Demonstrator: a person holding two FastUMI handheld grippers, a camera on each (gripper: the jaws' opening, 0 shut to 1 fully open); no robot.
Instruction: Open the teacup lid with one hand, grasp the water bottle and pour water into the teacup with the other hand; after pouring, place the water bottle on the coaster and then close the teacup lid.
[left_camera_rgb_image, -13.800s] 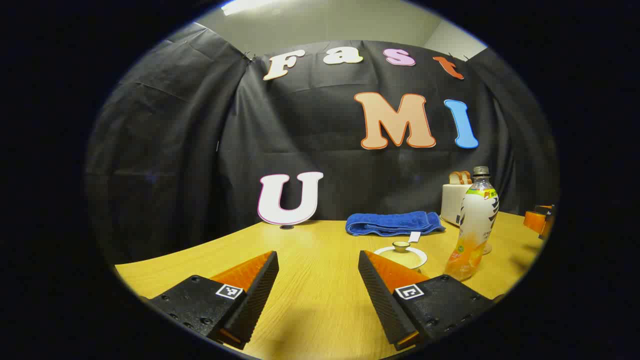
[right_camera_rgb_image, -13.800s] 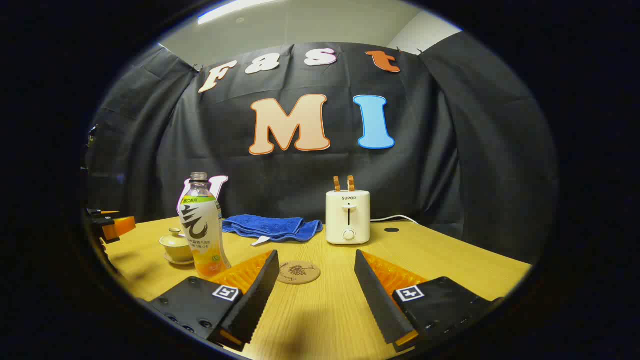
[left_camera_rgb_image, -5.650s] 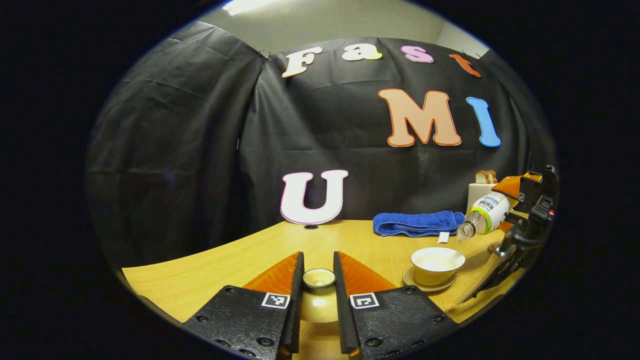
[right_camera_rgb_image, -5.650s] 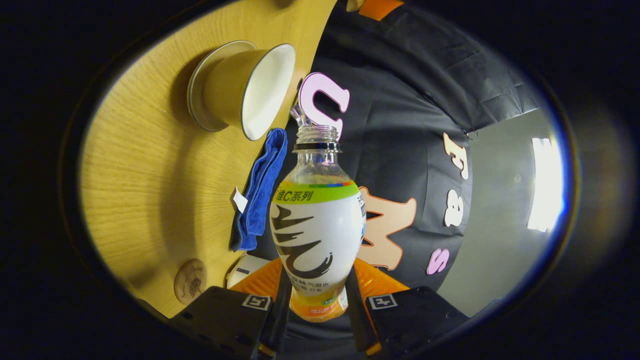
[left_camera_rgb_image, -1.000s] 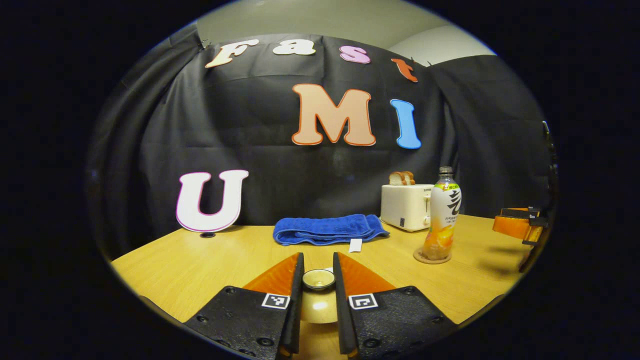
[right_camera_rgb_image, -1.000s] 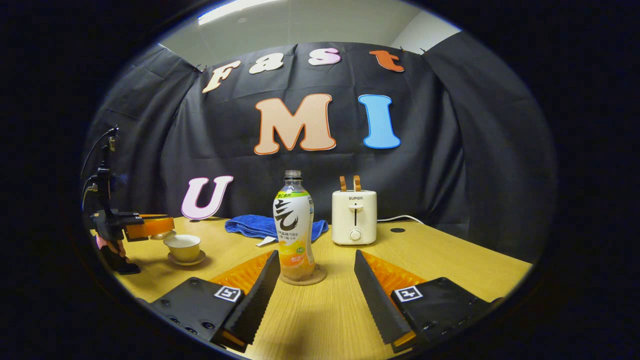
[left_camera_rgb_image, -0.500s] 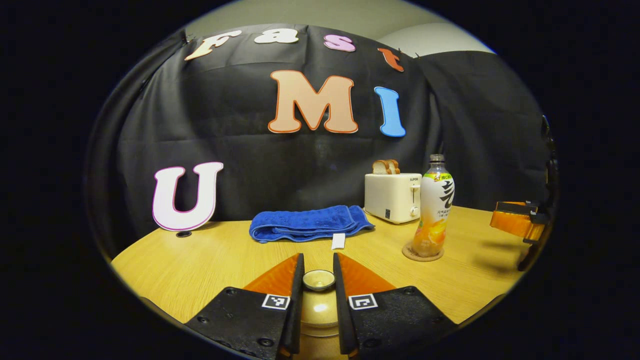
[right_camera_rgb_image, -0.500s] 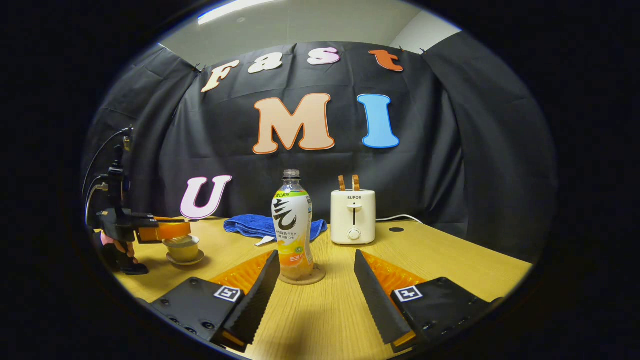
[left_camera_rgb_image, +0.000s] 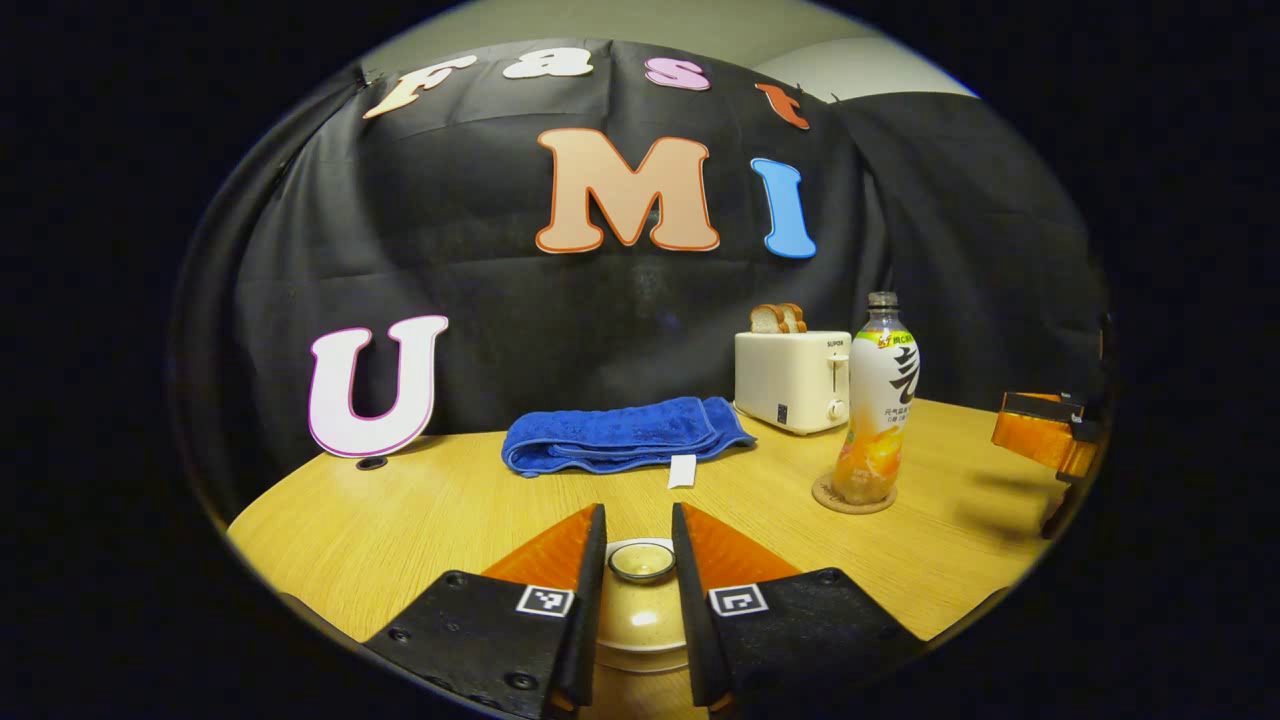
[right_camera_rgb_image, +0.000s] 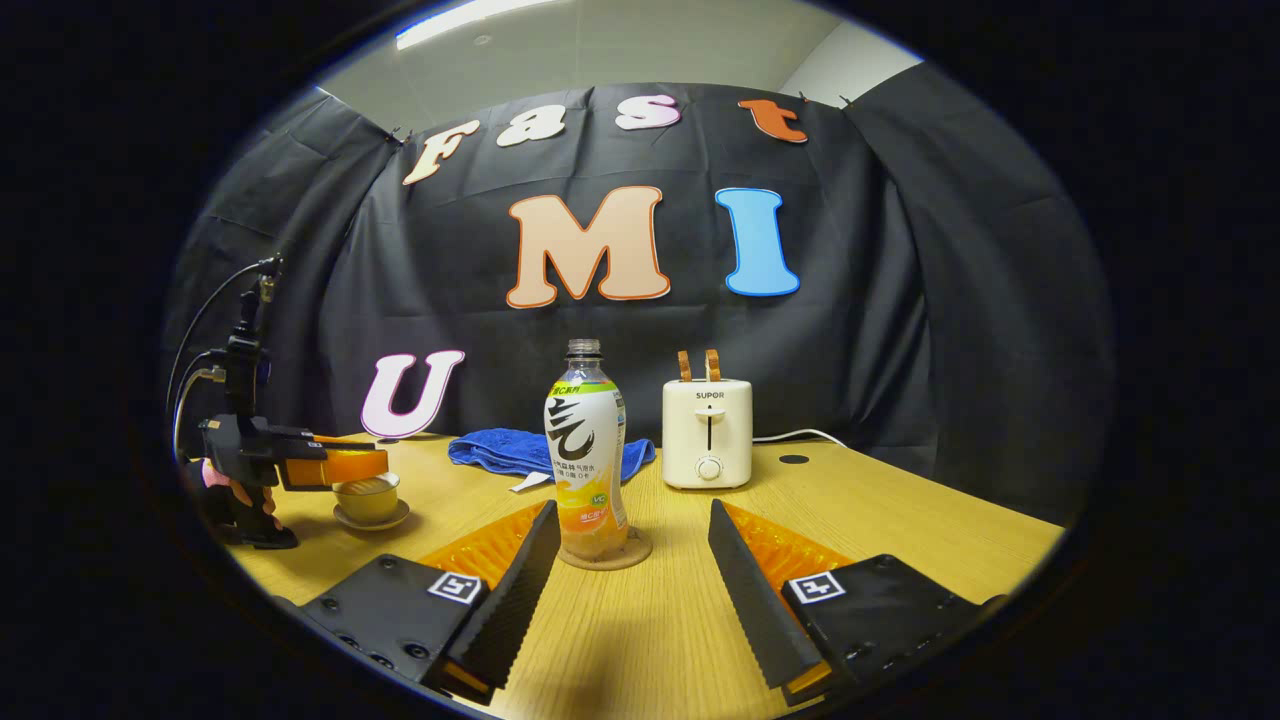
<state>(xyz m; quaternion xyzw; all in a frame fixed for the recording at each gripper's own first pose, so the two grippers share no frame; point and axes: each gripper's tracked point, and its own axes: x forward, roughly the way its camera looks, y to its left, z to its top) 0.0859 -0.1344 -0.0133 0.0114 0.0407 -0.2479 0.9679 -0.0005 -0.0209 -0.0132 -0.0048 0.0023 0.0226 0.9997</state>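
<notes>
The beige teacup lid lies low between my left gripper's fingers, which press on its round knob. In the right gripper view the left gripper is level over the teacup on its saucer, and the lid rests on the cup's rim. The uncapped water bottle with orange drink stands upright on the round coaster. My right gripper is open just in front of the bottle, with nothing between its fingers. It also appears at the right edge as the right gripper.
A folded blue towel lies at the back of the wooden table. A white toaster with bread slices stands behind the bottle, with its cord trailing right. A hand holds the left gripper's handle at the table's left edge.
The left gripper has come down with the lid, and the lid now sits on the teacup. The right gripper and the bottle have stayed put.
</notes>
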